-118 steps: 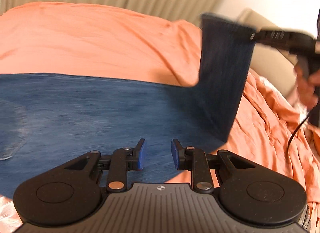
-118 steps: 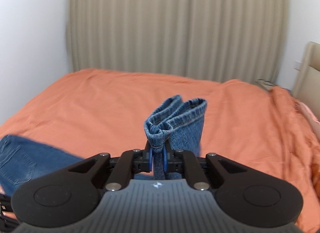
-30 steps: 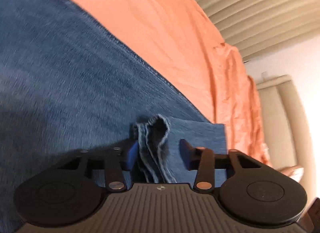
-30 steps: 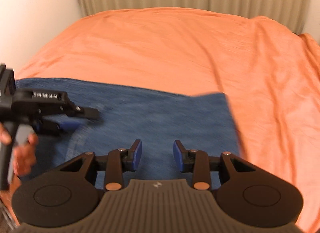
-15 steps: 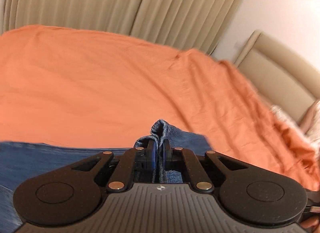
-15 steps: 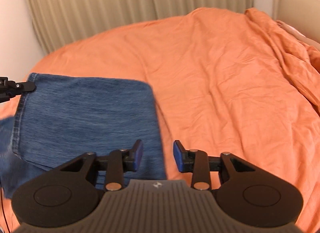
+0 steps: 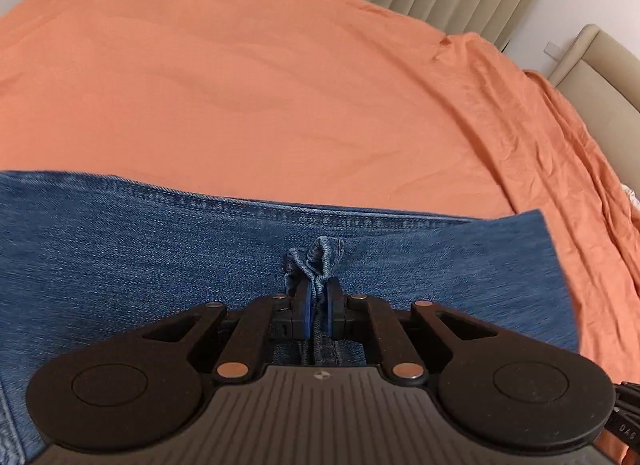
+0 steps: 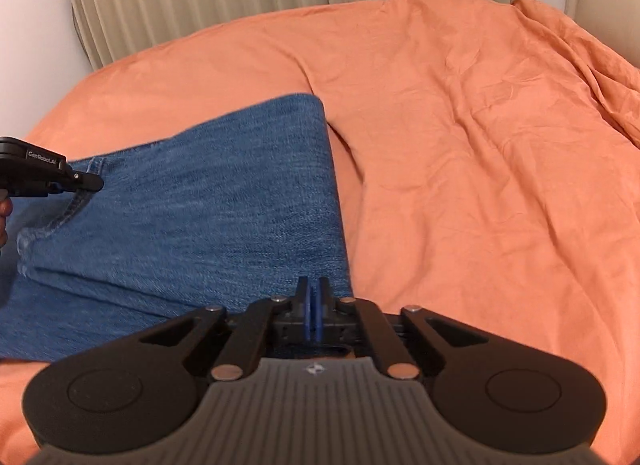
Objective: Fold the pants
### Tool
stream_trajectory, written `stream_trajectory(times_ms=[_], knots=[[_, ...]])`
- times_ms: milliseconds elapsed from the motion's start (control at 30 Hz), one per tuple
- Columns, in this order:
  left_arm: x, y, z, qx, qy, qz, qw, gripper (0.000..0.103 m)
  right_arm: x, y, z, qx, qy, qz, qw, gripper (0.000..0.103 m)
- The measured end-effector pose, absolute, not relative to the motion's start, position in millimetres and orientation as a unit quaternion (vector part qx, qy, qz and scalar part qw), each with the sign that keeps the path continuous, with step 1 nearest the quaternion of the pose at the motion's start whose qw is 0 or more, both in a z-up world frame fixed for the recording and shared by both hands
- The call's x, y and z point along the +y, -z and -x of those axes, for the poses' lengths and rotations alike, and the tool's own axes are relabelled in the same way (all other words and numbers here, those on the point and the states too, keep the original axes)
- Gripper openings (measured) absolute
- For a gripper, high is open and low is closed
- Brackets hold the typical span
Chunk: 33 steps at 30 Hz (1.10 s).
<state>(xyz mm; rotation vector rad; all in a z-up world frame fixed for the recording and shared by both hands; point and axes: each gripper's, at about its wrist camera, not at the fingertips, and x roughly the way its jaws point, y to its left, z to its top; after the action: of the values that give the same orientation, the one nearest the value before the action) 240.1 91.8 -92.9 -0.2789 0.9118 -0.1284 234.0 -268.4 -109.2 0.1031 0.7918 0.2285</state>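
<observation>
1. Currently the left gripper point(image 7: 316, 297) is clamping a bunched hem of the jeans point(image 7: 160, 265) between its jaws, with the denim ruffle sticking up just past the pads.
2. The right gripper point(image 8: 314, 305) is sitting with its jaws closed pad to pad at the near right corner of the folded denim; the right wrist view is not showing any cloth between the pads, so whether it is pinching fabric cannot be told.
3. The jeans are lying folded on the orange bedsheet point(image 8: 480, 145), near the front edge of the bed, with the folded edge facing right in the right wrist view.
4. Risk: if the right gripper is holding nothing, lifting with the left alone is likely to be dragging one side only, skewing the fold and pulling the layers apart.
5. Risk: the left jaws are gripping several bunched layers; a thin layer may be slipping out under load, so the stack would be opening.
6. Risk: the bedsheet is soft and creased, so a corner may be catching and dragging sheet with it.
7. Change from one second earlier: both sets of jaws were standing apart, the left around the hem and the right above bare denim; both are now closed.
8. Change from roughly four seconds earlier: the right gripper was carrying the hems in the air; the leg is now lying flat.
</observation>
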Motion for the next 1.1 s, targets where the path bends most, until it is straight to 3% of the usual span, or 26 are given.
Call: stream_trajectory(times_ms=[167, 200, 233, 500, 700, 933, 1033, 1100], knots=[[98, 85, -240, 0.447, 0.062, 0.141, 0.881, 0.022, -267, 111, -234, 0.379, -0.111, -0.042, 0.918, 0.0], [96, 79, -235, 0.45, 0.052, 0.129, 0.882, 0.034, -267, 110, -233, 0.378, -0.111, -0.042, 0.918, 0.0], [94, 74, -230, 0.45, 0.042, 0.117, 0.884, 0.039, -267, 110, -233, 0.377, -0.111, -0.041, 0.918, 0.0], [84, 48, -149, 0.424, 0.045, 0.129, 0.895, 0.046, -256, 106, -222, 0.371, -0.102, -0.016, 0.923, 0.0], [76, 81, -137, 0.444, 0.023, 0.113, 0.889, 0.047, -252, 107, -215, 0.359, -0.094, -0.01, 0.929, 0.0], [93, 55, -121, 0.436, 0.015, 0.157, 0.886, 0.047, -232, 95, -216, 0.372, -0.075, 0.061, 0.923, 0.0], [116, 35, -99, 0.413, 0.001, 0.166, 0.896, 0.05, -216, 80, -209, 0.362, -0.081, 0.079, 0.925, 0.011], [133, 22, -89, 0.397, -0.036, 0.174, 0.901, 0.051, -205, 67, -204, 0.356, -0.106, 0.075, 0.925, 0.027]])
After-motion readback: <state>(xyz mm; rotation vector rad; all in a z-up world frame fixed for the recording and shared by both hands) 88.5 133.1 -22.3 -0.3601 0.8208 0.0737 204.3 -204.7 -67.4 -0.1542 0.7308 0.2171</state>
